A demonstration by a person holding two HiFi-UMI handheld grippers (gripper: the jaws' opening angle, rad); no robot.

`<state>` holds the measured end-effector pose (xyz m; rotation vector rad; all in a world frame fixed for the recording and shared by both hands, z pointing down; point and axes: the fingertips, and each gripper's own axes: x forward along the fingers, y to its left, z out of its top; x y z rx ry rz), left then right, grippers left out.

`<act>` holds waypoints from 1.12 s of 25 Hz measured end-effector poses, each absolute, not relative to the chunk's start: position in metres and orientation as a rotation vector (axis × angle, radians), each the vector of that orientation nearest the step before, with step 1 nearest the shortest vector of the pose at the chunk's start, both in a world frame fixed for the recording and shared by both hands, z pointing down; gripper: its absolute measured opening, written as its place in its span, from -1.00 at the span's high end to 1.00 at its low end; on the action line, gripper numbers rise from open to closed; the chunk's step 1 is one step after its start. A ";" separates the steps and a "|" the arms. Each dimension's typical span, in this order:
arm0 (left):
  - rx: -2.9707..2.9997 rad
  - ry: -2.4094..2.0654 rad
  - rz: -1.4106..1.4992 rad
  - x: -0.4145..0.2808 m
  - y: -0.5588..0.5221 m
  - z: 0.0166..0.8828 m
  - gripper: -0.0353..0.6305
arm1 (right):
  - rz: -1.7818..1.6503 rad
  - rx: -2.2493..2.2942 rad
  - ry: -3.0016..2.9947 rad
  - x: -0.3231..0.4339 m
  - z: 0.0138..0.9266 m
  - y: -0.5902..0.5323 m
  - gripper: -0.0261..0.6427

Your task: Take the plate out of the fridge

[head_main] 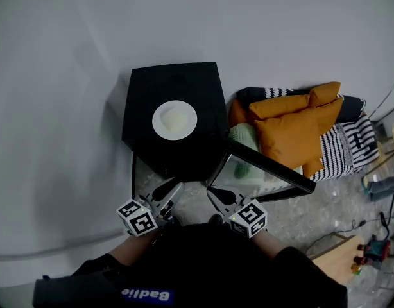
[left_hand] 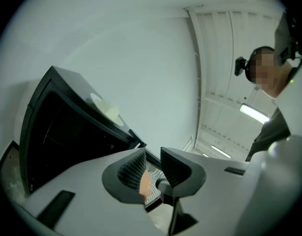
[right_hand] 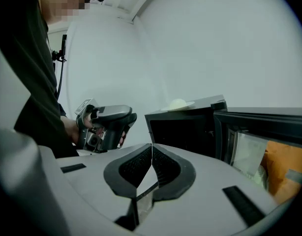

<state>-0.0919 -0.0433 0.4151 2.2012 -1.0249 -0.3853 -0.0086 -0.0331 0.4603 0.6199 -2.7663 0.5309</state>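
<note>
Your left tongs [left_hand: 152, 154] stand well apart with nothing between them; only background shows through the gap. Your right tongs [right_hand: 151, 149] are pressed together on nothing. The plate [head_main: 158, 122] isn't inside the fridge [head_main: 178, 79]. It sits on the fridge's top, ahead of and above both tongs, with a pale lump of food [head_main: 176, 118] on it. The taking-out looks done to me.

The door [head_main: 271, 167] is the main risk. It hangs open just ahead of your right tongs and off to their outer side, so a careless sweep could clip its edge. If you shove it shut hard, the jolt could shake the cabinet and slide the plate or roll the food off. Your left tongs are close to the fridge's front corner, and their spread tips could catch it.

The head view alone shows the plate's full round, set near the middle of the top, and the orange cushions [head_main: 293, 130] beyond the door. Both gripper views see the plate only edge-on. The right gripper view looks into the dark cabinet, though I can't tell whether anything is left inside, and it also shows your other gripper from the side. The left gripper view adds the ceiling lights.
</note>
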 end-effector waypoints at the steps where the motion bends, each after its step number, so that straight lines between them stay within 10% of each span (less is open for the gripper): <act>1: 2.235 -1.030 -0.361 -0.089 -0.041 0.413 0.60 | 0.526 0.610 -2.775 -0.010 0.456 -0.033 0.89; 28: 2.632 -0.949 -0.022 -0.043 0.006 0.406 0.87 | 0.431 0.511 -2.903 -0.025 0.417 -0.010 0.89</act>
